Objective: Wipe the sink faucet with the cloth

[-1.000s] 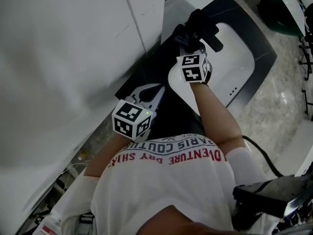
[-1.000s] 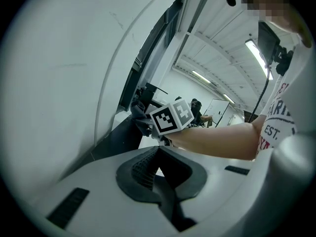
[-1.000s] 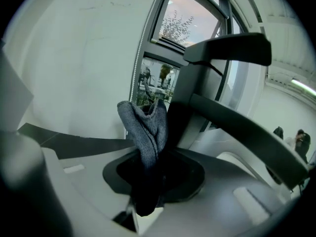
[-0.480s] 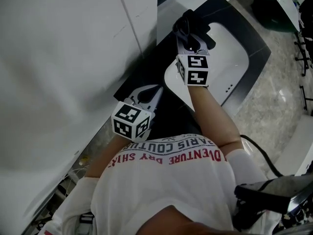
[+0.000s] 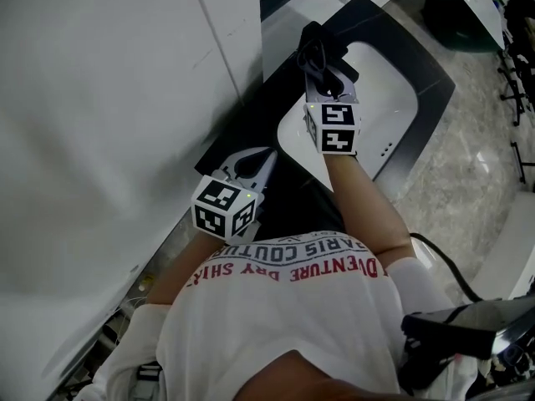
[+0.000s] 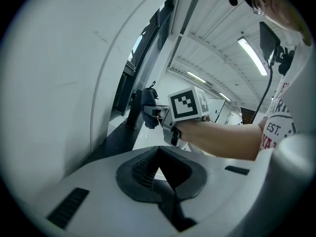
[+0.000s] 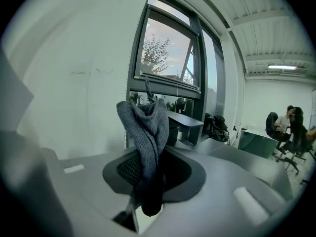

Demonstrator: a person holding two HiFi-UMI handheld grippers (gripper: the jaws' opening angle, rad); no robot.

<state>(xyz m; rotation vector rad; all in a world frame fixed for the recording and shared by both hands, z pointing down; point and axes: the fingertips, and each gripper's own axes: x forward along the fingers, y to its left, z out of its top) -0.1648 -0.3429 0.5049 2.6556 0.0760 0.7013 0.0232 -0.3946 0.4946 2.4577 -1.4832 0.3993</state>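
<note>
1. A white wall (image 5: 100,124) runs beside the black countertop (image 5: 255,122).
2. Pale marbled floor (image 5: 468,165) lies past it.
3. A window (image 7: 165,58) shows a tree (image 7: 157,48) and sky.
4. Seated people (image 7: 287,120) occupy the far right background.

This is the washbasin corner of a large open office or workshop hall. In the head view's upper middle, a white sink (image 5: 389,90) sits in a black countertop (image 5: 430,65) above a pale stone-patterned floor (image 5: 468,165). The right gripper view shows a tall dark-framed window (image 7: 165,48) at centre. A ceiling tube light (image 7: 286,67) is at upper right, and people (image 7: 286,116) sit on office chairs (image 7: 270,127) at far right.
</note>
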